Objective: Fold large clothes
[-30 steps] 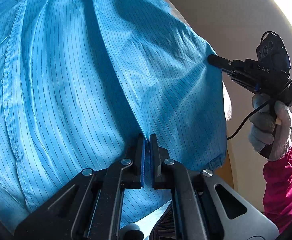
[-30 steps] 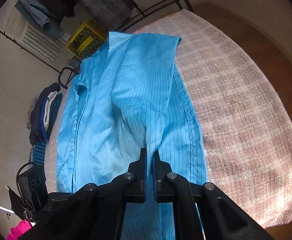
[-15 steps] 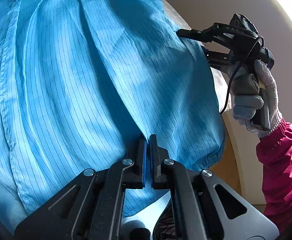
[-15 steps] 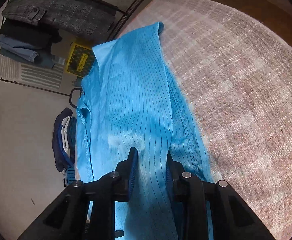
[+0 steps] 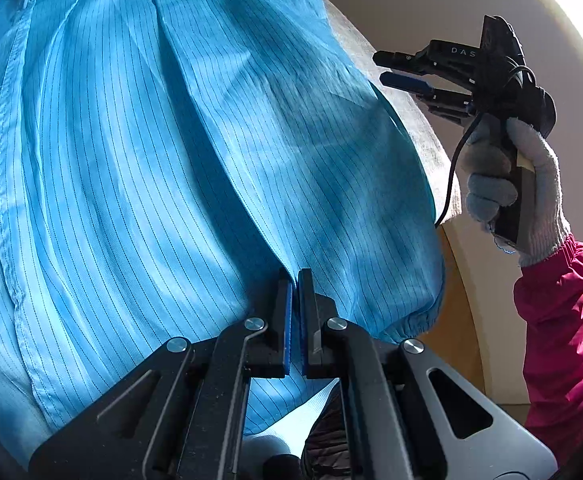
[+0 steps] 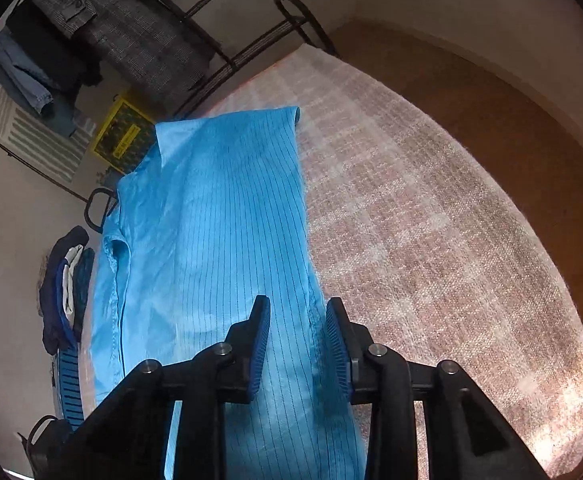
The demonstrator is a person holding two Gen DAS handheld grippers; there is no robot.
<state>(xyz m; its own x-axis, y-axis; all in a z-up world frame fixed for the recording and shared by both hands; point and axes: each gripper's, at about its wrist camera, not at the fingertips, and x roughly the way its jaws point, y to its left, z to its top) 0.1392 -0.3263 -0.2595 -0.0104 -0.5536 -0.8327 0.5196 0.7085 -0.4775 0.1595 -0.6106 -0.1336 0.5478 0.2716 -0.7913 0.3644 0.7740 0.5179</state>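
Note:
A large light-blue pinstriped garment (image 6: 211,232) lies spread on the pinkish checked surface (image 6: 431,248), one side folded over the body. In the left wrist view the garment (image 5: 171,160) fills the frame. My left gripper (image 5: 295,280) is shut on a fold of the blue fabric near the cuffed sleeve end (image 5: 419,320). My right gripper (image 6: 297,312) is open and empty, hovering just above the garment's right edge. It also shows in the left wrist view (image 5: 387,68), open, held off the fabric by a gloved hand (image 5: 511,184).
A black metal rack (image 6: 251,40) with a grey tweed jacket (image 6: 131,32) and jeans (image 6: 31,80) stands beyond the far end. A yellow crate (image 6: 123,140) sits on the floor. Dark clothes (image 6: 65,280) lie on the left. Brown floor (image 6: 511,120) lies to the right.
My right gripper let go of the blue fabric, opened wide and lifted away to the right. The folded side has settled flat. My left gripper kept its hold.

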